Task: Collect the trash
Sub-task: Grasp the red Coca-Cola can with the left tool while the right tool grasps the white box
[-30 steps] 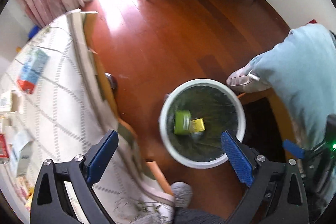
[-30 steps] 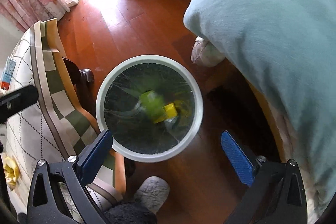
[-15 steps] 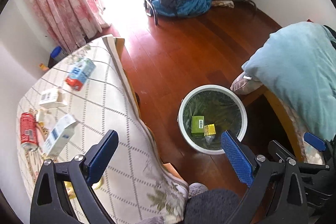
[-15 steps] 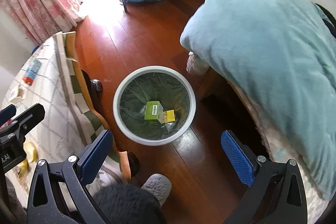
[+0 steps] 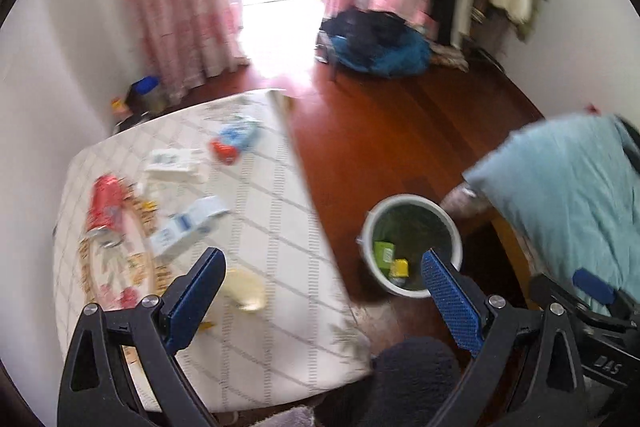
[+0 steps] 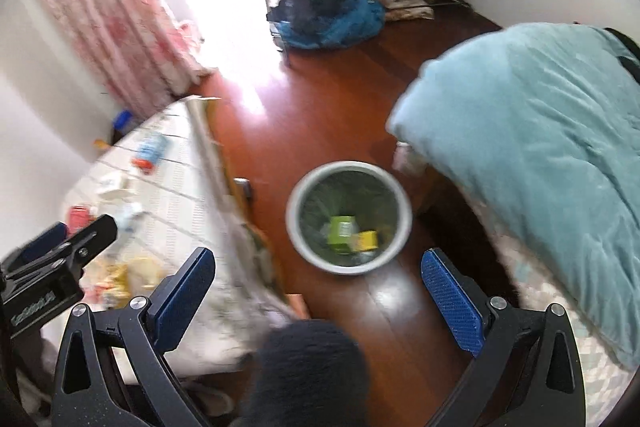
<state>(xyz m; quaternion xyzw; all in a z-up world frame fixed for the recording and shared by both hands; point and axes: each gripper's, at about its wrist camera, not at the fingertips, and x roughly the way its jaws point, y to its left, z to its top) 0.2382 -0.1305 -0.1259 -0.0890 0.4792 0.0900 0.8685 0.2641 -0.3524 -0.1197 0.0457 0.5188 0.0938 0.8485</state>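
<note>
Left wrist view: both tongs, left (image 5: 320,277) and right (image 6: 318,277), spread wide and empty; blue-and-white milk carton (image 5: 188,227) lies on checked-cloth table (image 5: 280,211), probably light, crushable, best pinched across its narrow sides.

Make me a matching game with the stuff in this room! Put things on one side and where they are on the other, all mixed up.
Things:
1. red can
2. green box
3. light blue blanket
4. blue bundle

Places:
A. inside the white bin
B. on the floor near the hanging clothes
C. lying on the table
D. draped over the bed at the right

Pairs: 1-C, 2-A, 3-D, 4-B
</note>
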